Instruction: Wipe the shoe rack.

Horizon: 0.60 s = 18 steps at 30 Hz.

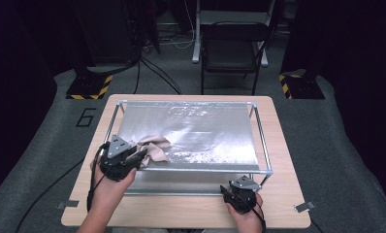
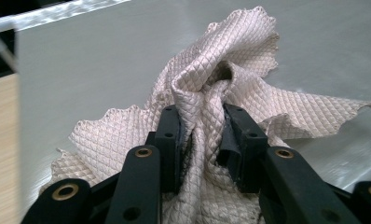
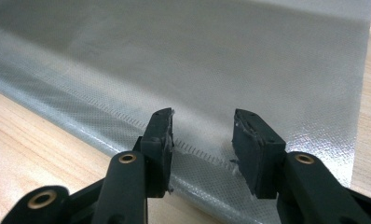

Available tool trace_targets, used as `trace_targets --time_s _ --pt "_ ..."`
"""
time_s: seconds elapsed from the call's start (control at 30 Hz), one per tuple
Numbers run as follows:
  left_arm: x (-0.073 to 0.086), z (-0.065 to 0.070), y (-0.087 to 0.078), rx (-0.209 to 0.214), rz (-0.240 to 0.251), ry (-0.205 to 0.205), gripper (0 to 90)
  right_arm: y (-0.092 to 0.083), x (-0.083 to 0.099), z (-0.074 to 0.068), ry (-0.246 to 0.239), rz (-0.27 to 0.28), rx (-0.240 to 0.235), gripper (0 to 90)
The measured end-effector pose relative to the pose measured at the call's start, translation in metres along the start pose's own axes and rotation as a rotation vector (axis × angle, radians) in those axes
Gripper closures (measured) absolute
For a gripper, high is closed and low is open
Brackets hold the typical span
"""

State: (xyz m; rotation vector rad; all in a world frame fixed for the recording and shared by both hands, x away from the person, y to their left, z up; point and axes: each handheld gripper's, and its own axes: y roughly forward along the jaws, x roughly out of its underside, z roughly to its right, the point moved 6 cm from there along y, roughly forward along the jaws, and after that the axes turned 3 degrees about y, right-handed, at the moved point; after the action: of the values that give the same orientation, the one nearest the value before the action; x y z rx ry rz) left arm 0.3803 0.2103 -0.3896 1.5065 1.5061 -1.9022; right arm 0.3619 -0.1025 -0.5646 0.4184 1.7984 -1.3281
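Wiping step in hand: left gripper [image 2: 202, 140] clamped on bunched cloth [image 2: 230, 79], pressed between its jaws against silver sheet [image 2: 104, 60]. Right gripper [image 3: 202, 135] idle, jaws apart (nothing between). Next, probably: dragging cloth ahead of jaws across sheet.

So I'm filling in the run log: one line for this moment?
left gripper: shut on cloth | right gripper: open, nothing between | silver sheet: on table

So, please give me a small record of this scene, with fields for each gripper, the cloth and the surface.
left gripper: shut on the beige quilted cloth
right gripper: open, nothing between its jaws, over the near edge of the silver sheet
cloth: bunched, on the left of the silver sheet
surface: metal-framed sheet on wooden table
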Motion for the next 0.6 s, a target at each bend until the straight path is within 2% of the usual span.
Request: trace_targets --time_s 0.2,0.23,0.4,0.6 --pt "-0.011 0.023 0.013 0.039 -0.002 0.036 68.4 0.0 0.0 -0.001 0.003 0.003 -0.006 58.0" --pt "-0.012 0.027 0.016 0.041 0.007 0.025 68.4 0.001 0.0 -0.001 0.003 0.003 -0.006 58.0" --pt "-0.018 0.039 0.023 0.054 -0.002 0.062 68.4 0.0 0.0 0.0 -0.003 0.0 0.002 58.0" --pt "-0.025 0.05 0.029 0.069 -0.008 0.08 68.3 0.001 0.0 -0.001 0.002 0.003 -0.007 58.0"
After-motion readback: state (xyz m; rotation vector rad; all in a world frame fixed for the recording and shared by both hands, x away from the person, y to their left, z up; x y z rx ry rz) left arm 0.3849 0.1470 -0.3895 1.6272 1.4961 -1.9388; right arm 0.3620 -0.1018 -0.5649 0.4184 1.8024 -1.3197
